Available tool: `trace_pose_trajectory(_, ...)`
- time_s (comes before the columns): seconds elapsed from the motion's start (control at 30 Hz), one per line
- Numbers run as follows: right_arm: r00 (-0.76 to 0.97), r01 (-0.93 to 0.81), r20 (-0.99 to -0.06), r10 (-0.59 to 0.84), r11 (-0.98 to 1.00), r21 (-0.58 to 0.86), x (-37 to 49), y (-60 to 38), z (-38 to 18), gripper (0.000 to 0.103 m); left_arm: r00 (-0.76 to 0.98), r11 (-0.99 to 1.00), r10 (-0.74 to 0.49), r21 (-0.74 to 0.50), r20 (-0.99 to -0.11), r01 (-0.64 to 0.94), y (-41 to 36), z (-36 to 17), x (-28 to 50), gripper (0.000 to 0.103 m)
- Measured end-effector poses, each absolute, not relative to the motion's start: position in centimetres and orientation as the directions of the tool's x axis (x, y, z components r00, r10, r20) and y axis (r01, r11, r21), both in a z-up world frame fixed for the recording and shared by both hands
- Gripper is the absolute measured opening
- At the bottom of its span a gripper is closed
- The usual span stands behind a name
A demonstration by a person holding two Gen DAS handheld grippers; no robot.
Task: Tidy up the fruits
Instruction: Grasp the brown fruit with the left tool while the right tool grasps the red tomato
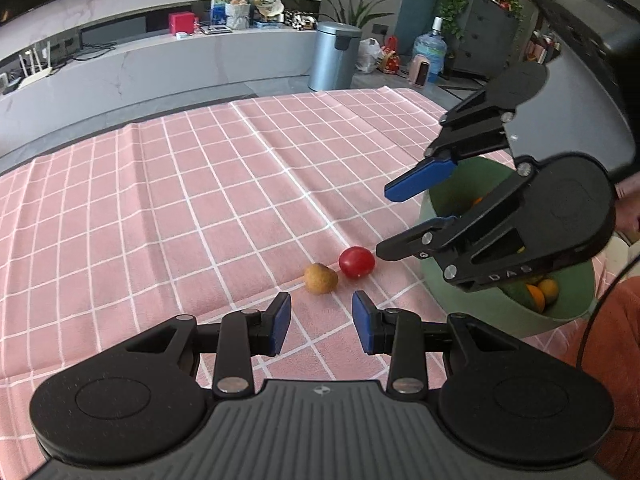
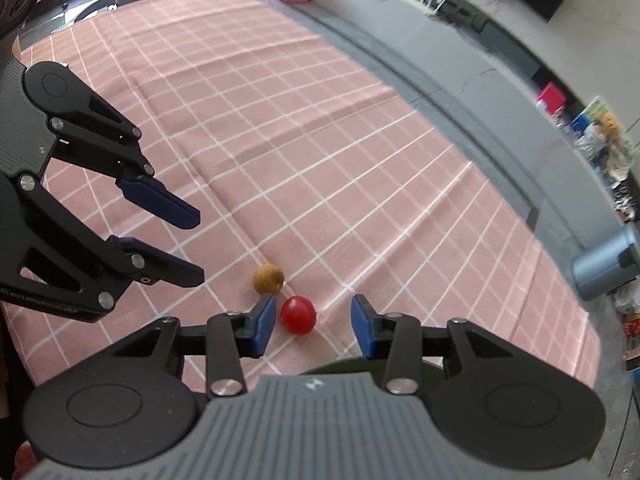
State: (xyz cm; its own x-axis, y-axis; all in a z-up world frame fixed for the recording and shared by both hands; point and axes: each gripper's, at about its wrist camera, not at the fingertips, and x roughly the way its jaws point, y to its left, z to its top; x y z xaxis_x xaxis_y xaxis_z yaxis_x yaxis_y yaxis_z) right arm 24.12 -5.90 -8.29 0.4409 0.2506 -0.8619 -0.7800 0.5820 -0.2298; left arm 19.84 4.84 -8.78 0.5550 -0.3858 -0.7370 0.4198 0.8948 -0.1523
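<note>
2 loose fruits on the worktop cloth [image 1: 168, 200]: tomato [image 1: 356, 262], small, red, glossy; longan [image 1: 320, 278], tan, rough, round. Almost touching, just beside the green bowl [image 1: 452, 296]. Several orange and green fruits already in the bowl; so, judged, sorting mostly done, these 2 left.

Left gripper [image 1: 321, 322]: jaws part open, empty, hovering near side of the longan, angled down. No contact.

Right gripper [image 2: 313, 320]: jaws part open, nothing pinched. Tomato [image 2: 298, 315] between the pads, closer to the left pad [image 2: 265, 322], clear gap to the other. Longan [image 2: 268, 278] just outside that left finger, beyond its tip. From the left wrist view, right gripper [image 1: 382, 222] over the bowl rim, lower fingertip next to the tomato; touching or not, cannot tell.

Handling, judged:
- Tomato: light, smooth, slippery skin, soft flesh. Bursts or squirts out if squeezed hard. Best taken across the widest middle, pads square on opposite sides, gentle close. Likely to roll on the cloth if nudged off-centre.
- Longan: very light, thin brittle shell, rough so decent friction. Small, so easy to miss or flick away. Grip across the equator, low near the cloth.
- Risk: left finger of the right gripper bumping the longan while closing on the tomato; both round, both free to roll toward the bowl wall or away.

Cloth creased, slightly uneven.
</note>
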Motion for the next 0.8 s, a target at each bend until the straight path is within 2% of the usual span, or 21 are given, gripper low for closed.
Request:
trace_pose_trajectory(0.17, 0.362, -0.814, -0.903, 0.231, 0.55, -0.185, 25.6, -5.4, -9.4, 0.036, 0.538, 0.887, -0.404, -0.172, -0.74, 0.429, 5.2, -9.6, 20.5, 0.042)
trace_pose_trajectory(0.27, 0.331, -0.829, -0.922, 0.201, 0.529, -0.182, 26.4, -5.0, -10.3, 0.03, 0.529, 0.886, -0.399, -0.167, -0.749, 0.432, 5.1, -10.1, 20.8, 0.042)
trace_pose_trajectory(0.8, 0.218, -0.865, -0.96, 0.177, 0.491, -0.106, 28.5, -4.5, -13.3, 0.03, 0.512, 0.862, -0.408, -0.134, -0.756, 0.489, 2.8, -12.7, 23.4, 0.042)
